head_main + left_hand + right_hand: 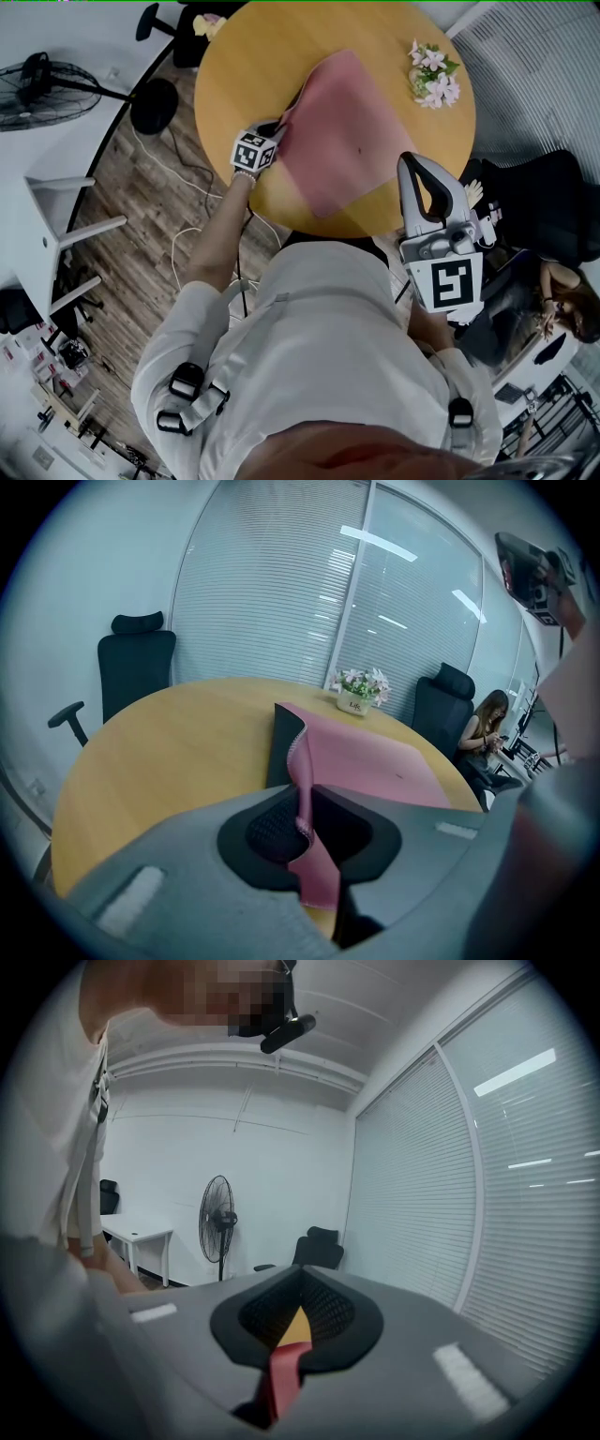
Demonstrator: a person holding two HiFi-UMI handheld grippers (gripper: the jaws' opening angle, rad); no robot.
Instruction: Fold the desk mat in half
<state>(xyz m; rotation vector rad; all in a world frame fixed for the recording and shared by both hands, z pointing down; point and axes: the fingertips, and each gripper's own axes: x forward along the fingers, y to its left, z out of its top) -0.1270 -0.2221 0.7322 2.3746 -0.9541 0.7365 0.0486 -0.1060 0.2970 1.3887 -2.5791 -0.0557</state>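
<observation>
I've got the left gripper (305, 803) pinched tight on the pink desk mat (370, 761), its 9 o'clock edge raised so the dark underside shows. My right gripper (297, 1321) looks closed on a strip of it around 4 o'clock. The rest lies flat mid round table (234, 75), with flowers (433, 75) at 2 o'clock.

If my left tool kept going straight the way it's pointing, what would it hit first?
Probably the raised fold of the desk mat that the left tool grips; farther on the flower pot, depth unclear.
</observation>
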